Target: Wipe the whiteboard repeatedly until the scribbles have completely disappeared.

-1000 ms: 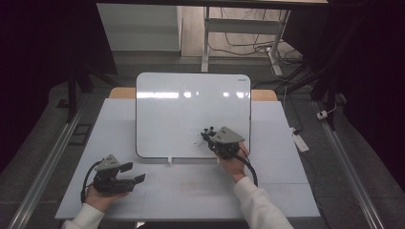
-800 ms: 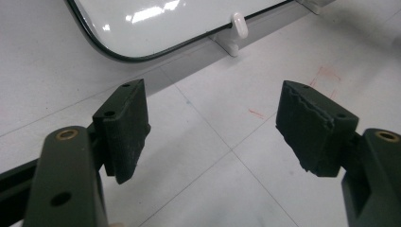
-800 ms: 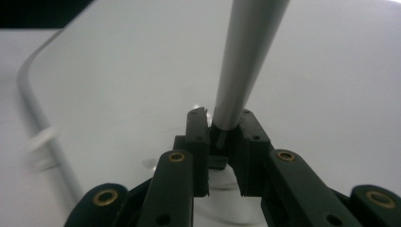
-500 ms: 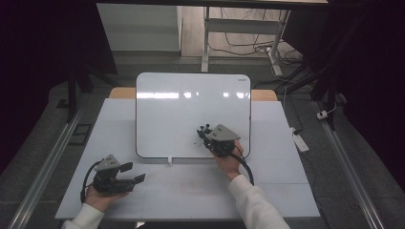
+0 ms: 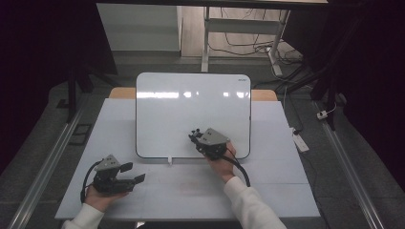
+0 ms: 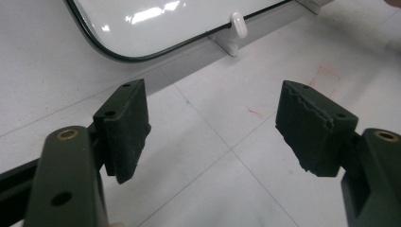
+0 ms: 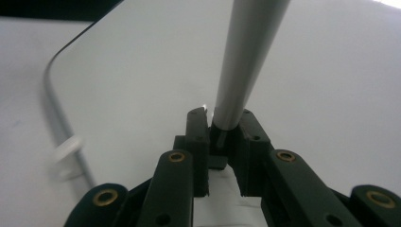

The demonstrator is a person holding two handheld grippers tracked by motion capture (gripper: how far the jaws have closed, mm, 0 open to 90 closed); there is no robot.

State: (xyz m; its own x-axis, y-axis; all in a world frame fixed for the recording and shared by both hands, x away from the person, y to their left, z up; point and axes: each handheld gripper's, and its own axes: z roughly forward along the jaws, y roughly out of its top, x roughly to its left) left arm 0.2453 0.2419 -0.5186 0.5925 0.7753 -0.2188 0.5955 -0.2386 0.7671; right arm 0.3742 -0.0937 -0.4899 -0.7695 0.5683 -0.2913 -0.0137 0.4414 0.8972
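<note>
Right hand-held gripper point(image 5: 195, 139) shifted left over whiteboard point(image 5: 191, 102), gripping probably marker point(image 7: 248, 61).

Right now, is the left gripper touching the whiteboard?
Apart. In the left gripper view the open left gripper has bare table between it and the whiteboard edge.

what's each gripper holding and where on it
The right gripper is shut on one end of a grey marker, over the whiteboard. The left gripper is open, holding nothing.
</note>
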